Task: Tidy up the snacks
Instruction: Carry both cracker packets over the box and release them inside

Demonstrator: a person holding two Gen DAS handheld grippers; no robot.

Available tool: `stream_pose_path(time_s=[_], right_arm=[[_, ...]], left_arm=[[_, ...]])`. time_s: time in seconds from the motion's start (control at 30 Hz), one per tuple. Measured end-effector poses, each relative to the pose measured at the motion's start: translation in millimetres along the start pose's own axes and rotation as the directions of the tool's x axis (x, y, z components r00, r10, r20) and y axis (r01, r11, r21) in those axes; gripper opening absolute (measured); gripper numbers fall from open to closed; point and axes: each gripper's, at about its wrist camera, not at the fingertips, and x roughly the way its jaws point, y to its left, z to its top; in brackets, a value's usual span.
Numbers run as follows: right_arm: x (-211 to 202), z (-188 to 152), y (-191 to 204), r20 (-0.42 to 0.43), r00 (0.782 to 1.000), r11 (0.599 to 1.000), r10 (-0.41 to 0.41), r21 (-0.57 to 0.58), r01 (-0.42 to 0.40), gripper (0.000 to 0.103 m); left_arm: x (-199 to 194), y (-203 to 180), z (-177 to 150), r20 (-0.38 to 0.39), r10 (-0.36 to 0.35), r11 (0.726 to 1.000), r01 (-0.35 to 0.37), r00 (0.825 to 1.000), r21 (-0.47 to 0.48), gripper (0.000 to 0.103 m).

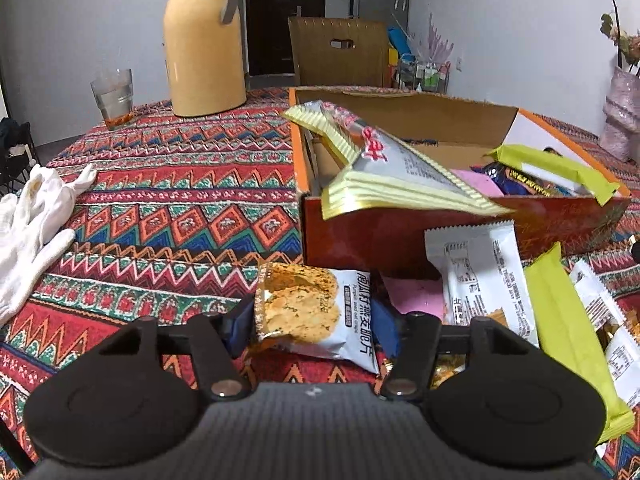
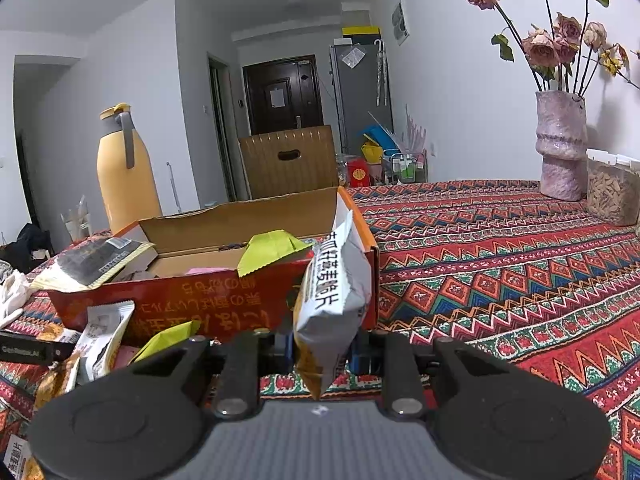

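Left gripper [image 1: 316, 326]: blue pads on either side of a cracker packet [image 1: 316, 312], pinching it flat just above the patterned tablecloth [image 1: 168, 208]. Right gripper [image 2: 322, 346]: jaws pressed onto a second cracker packet [image 2: 332, 300], held upright on edge. At twelve o'clock from each stands the open red cardboard box [image 1: 460, 228], partly filled with snacks. At three o'clock of the left gripper lie loose wrappers [image 1: 488, 272]; at nine o'clock, a white glove [image 1: 36, 216]. A yellow thermos [image 1: 204, 52] stands at eleven o'clock.
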Motion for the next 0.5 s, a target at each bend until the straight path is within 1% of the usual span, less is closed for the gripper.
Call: stream_pose_path(time_s=[0.17,0.37,0.5], right_arm=[[0,0,0,0.004,1.000,1.000,0.009,0.002,-0.009,0.023],[-1,1,0,0.014,1.000,1.000,0.010,0.003,-0.010,0.023],[-3,1,1,0.027,1.000,1.000,0.010,0.002,-0.010,0.023]], left_arm=[[-12,4,-1,0.020,0.004,1.000,-0.004,1.000,-0.008,0.061],[-32,6,-4,0.051,0.031,0.999,-0.029,0.998,-0.025,0.061],[-50,8,-5,0.082,0.027,0.999,-0.024,0.996,-0.039,0.062]])
